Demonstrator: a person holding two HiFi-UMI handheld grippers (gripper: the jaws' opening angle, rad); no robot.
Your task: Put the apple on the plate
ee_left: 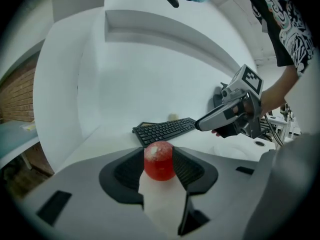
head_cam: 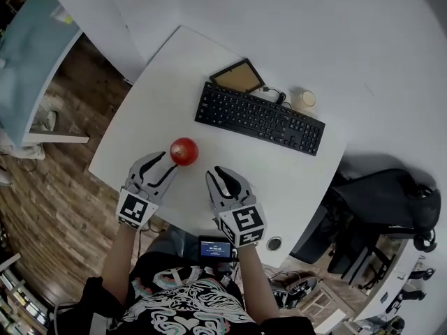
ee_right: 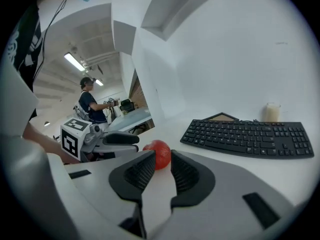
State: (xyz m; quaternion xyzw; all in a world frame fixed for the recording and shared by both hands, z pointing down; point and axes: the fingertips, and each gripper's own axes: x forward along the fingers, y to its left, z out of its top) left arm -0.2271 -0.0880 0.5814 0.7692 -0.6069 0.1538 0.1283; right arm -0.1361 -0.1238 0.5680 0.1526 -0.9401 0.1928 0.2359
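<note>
Red and round, the apple (head_cam: 184, 151) sits on the white bench (head_cam: 293, 180), close to the edge where we stand and more toward its left corner. The left gripper (head_cam: 167, 163) has its jaws partly open. The apple sits right between their tips, but we do not think they squeeze it yet. The right gripper (head_cam: 220, 176) is just beside it with its jaws open only a thin crack and nothing in them.

We think the big worry is rolling. If one jaw touches the apple first, it could push it away, and the bench edge is near, so the apple might drop to the floor. If the jaws shut on only the tips, the smooth apple could pop out forward toward the keyboard (head_cam: 258, 117). The right gripper is close too, so it could bump the apple or the left gripper.

We cannot see any plate in these views. That means we may have to carry the apple while we look for one, and a weak hold could let it slip on the way.
</note>
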